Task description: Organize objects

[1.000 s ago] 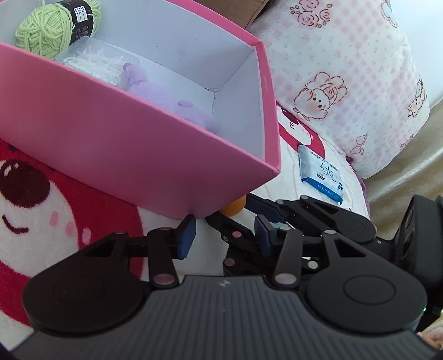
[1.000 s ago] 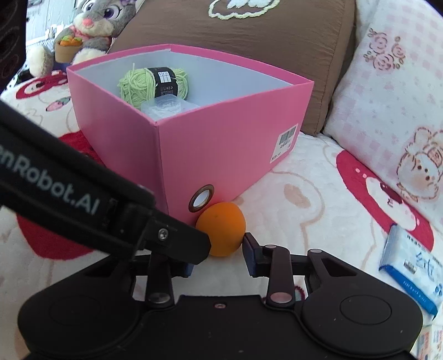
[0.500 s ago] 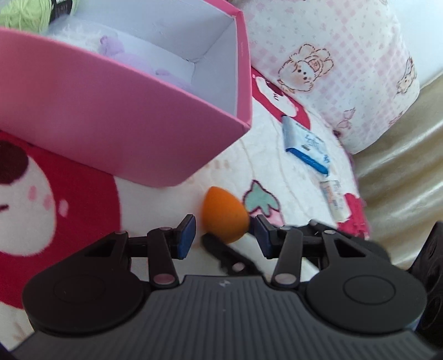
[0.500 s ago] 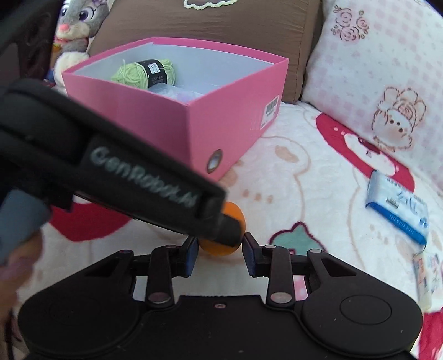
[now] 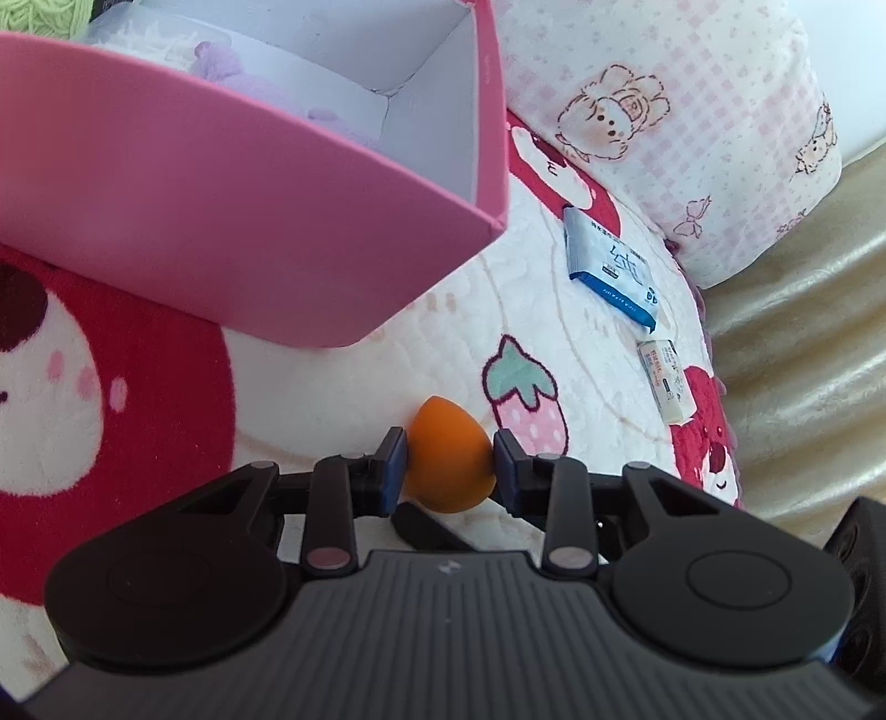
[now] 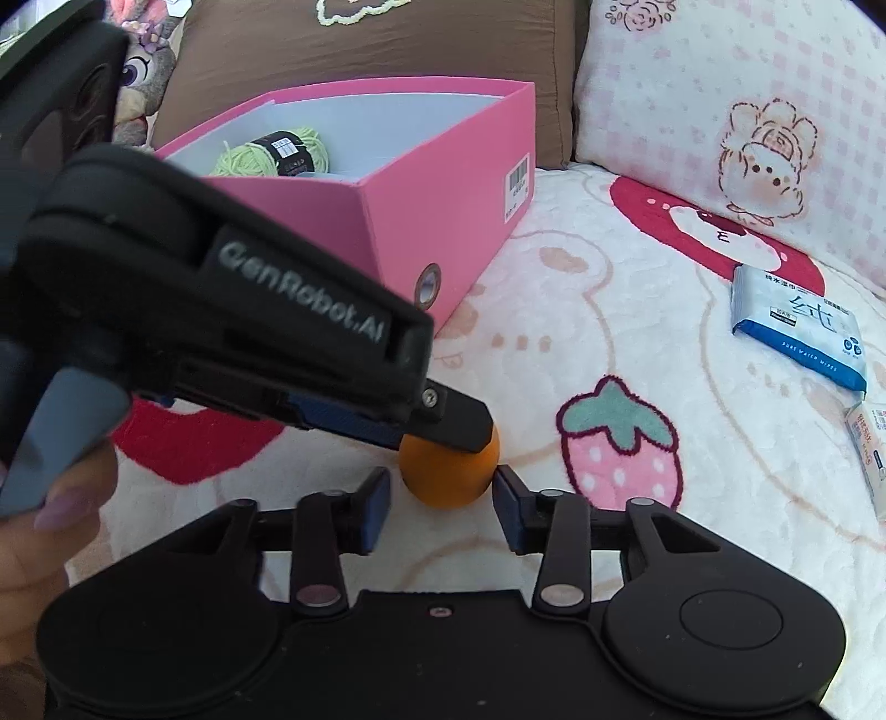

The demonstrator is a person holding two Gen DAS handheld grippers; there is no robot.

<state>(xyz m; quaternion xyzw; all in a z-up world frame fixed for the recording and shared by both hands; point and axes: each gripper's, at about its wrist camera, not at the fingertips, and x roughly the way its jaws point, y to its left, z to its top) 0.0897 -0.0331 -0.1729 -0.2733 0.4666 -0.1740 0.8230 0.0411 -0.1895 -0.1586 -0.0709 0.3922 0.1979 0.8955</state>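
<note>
An orange egg-shaped sponge sits between the pads of my left gripper, which is shut on it; it also shows in the right wrist view. My right gripper is open, its fingers flanking the sponge from the near side with a gap at the left pad. The left gripper crosses the right wrist view from the left. The pink box stands behind on the blanket and holds green yarn, a purple plush and a white fluffy item.
A blue-and-white wipes pack and a small white packet lie on the blanket to the right. A pink checked pillow and a brown cushion stand behind. A plush rabbit sits far left.
Both grippers have drawn back from the box with the sponge. The left gripper has closed on the sponge. The right gripper's fingers have opened off it.
</note>
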